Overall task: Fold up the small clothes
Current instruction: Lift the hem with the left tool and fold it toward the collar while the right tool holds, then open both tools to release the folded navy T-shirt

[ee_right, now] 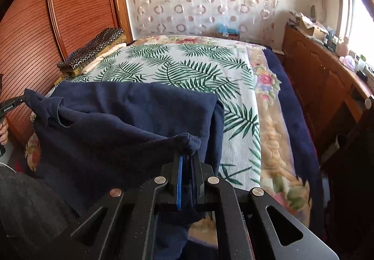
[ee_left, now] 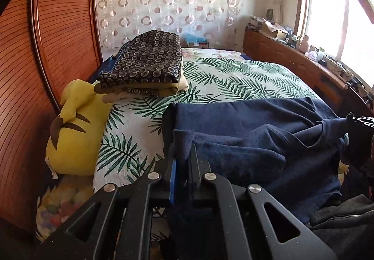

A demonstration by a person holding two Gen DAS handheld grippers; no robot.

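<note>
The left gripper [ee_left: 183, 143] is closed on one corner of the navy garment [ee_left: 245, 133], and the right gripper [ee_right: 187, 150] is closed on another corner. The garment lies across the near end of the bed [ee_right: 187, 66] on the palm-leaf sheet [ee_left: 210, 77], partly lifted between both grippers. A stack of folded cloths [ee_left: 145, 63] sits near the yellow plush toy [ee_left: 77, 133].

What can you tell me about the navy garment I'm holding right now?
The navy garment looks like soft, slightly fuzzy knit. It is lifted and draped over the near part of the leaf-print bedspread, already doubled over itself. The left gripper pinches one corner and the right gripper the other, so it sags between them with creases.
</note>
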